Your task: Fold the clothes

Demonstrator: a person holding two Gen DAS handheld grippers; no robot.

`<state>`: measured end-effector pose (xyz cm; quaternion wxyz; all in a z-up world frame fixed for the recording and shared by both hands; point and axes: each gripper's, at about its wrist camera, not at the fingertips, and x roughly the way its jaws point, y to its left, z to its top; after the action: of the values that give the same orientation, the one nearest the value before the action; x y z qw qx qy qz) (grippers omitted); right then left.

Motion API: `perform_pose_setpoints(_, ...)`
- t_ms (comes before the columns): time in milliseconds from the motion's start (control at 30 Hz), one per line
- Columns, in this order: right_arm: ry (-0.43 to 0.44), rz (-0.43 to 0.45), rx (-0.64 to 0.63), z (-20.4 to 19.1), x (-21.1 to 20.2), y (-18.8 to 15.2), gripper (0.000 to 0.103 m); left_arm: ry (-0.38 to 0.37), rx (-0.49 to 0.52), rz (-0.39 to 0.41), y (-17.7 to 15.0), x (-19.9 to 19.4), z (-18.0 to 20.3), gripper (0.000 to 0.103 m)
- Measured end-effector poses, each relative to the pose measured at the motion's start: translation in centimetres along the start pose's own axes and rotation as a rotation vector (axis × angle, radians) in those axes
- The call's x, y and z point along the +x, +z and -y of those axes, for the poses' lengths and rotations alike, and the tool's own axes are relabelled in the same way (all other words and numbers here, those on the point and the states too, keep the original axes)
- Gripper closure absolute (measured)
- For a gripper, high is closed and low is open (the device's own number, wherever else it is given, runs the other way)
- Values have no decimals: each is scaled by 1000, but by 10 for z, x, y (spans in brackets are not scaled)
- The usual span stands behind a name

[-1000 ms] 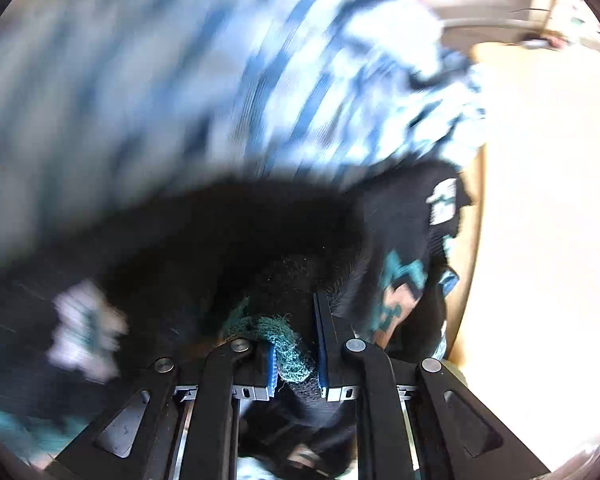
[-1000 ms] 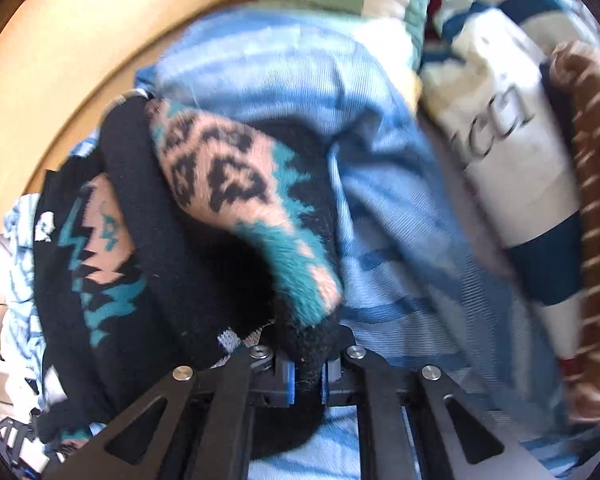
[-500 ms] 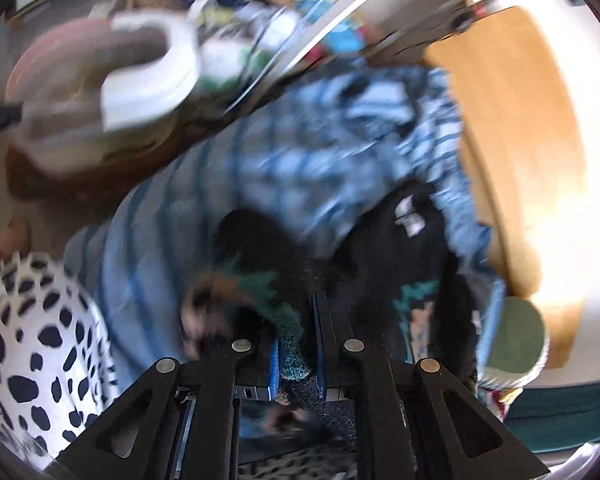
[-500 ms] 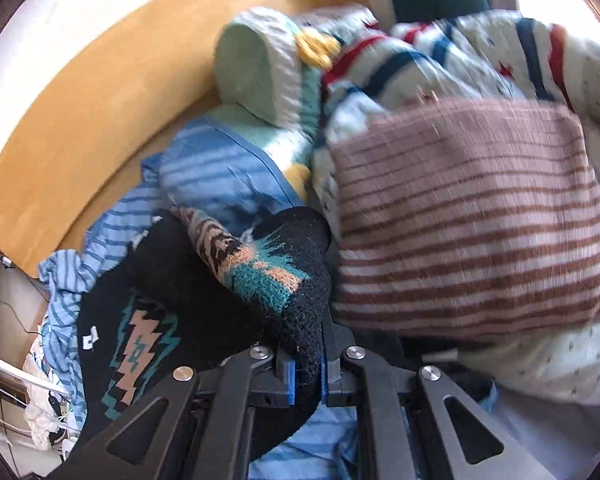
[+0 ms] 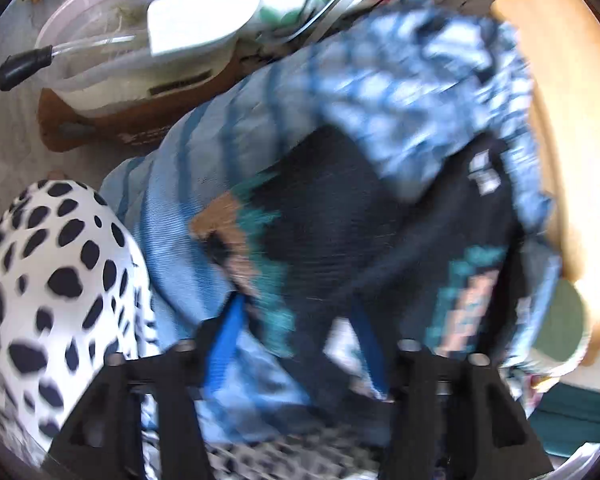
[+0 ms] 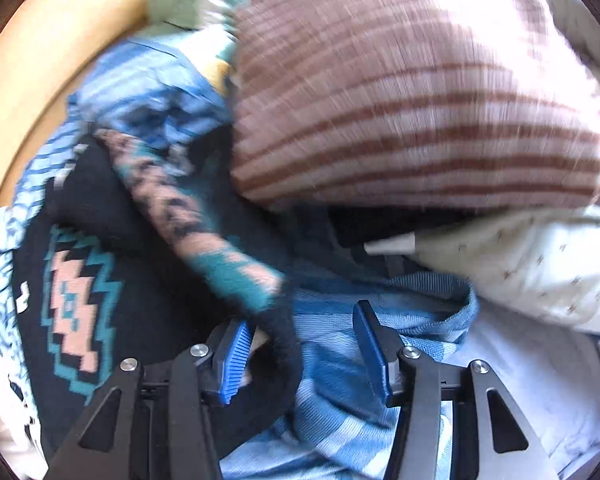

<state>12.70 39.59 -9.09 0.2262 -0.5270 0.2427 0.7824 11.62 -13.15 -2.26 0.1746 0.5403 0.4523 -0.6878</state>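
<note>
- I am seeing my left gripper [image 5: 300,320] with its blue pads [image 5: 228,332] spread wide, and nothing is being pinched between them.
- The black patterned sweater [image 5: 340,208] is lying just ahead of that gripper's fingers, its teal and peach band drooping toward the left pad; this view is blurring, so I cannot tell whether the cloth is touching a pad.
- The sweater is resting on a blue striped garment [image 5: 204,168], and a blue checked shirt [image 5: 428,92] is bunching up farther ahead and to the right.
- A black-spotted white cloth [image 5: 48,280] is filling the space to the left of the left gripper, and a white plastic tub [image 5: 112,40] is sitting far ahead on the left.
- My right gripper [image 6: 300,344] is also standing wide open, gripping nothing.
- In the right wrist view the sweater [image 6: 148,288] is lying ahead and to the left, one patterned sleeve trailing down beside the left pad [image 6: 232,356].
- A brown-and-white striped knit [image 6: 412,96] is bulking up ahead and to the right of the right gripper, with cream fabric [image 6: 520,268] below it.
</note>
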Motion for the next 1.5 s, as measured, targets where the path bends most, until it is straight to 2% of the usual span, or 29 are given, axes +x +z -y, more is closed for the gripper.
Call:
perform_pose_setpoints(33,8,19,-32,-11,-1,7,47,-25,-1,12,-1,-10,5,38)
perform_pose_setpoints(133,32,76,-128,-44,-5,28,38,-58,104,104,-2,-37,44,31)
perform_pose_setpoints(200,48,115,-192,-65,-8,41,33,-60,195,142,-2,-38,75,25)
perform_pose_setpoints(233,57,134,-224,-76,-9,48,32,-46,227,130,1,-29,86,25)
perform_pose_setpoints(267,65,153,-257,-87,-10,55,33,-32,258,117,5,-19,97,25)
perform_pose_setpoints(333,81,191,-321,-109,-13,69,33,-5,304,43,5,13,118,25)
perform_pose_setpoints(367,89,209,-352,-120,-14,76,38,10,316,-7,2,32,128,25)
perform_pose_setpoints(433,79,154,-362,-129,23,101,45,41,350,-88,-4,65,143,25)
perform_pose_setpoints(600,65,76,-465,-162,87,139,45,115,401,-237,-18,134,169,25)
perform_pose_setpoints(667,73,49,-489,-174,105,150,43,130,407,-274,-17,153,173,25)
perform_pose_setpoints(800,58,-24,-519,-195,141,162,45,139,381,-298,-8,171,172,25)
perform_pose_setpoints(833,33,-33,-542,-199,147,160,58,129,367,-306,-5,172,169,25)
perform_pose_setpoints(867,8,-41,-563,-202,153,159,77,119,352,-313,-3,172,166,25)
perform_pose_setpoints(933,24,-27,-569,-200,149,153,96,96,345,-316,-1,168,162,25)
perform_pose_setpoints(1067,-10,144,-509,-180,97,150,96,78,329,-288,2,149,149,25)
perform_pose_setpoints(1233,-39,417,-496,-152,-12,139,96,-27,245,-263,3,111,121,25)
perform_pose_setpoints(1333,11,519,-595,-158,-75,116,96,-95,209,-263,1,90,106,25)
perform_pose_setpoints(1433,126,548,-716,-179,-118,85,96,-193,187,-252,-5,60,101,25)
perform_pose_setpoints(1500,184,546,-843,-200,-131,49,96,-244,179,-216,-3,36,90,25)
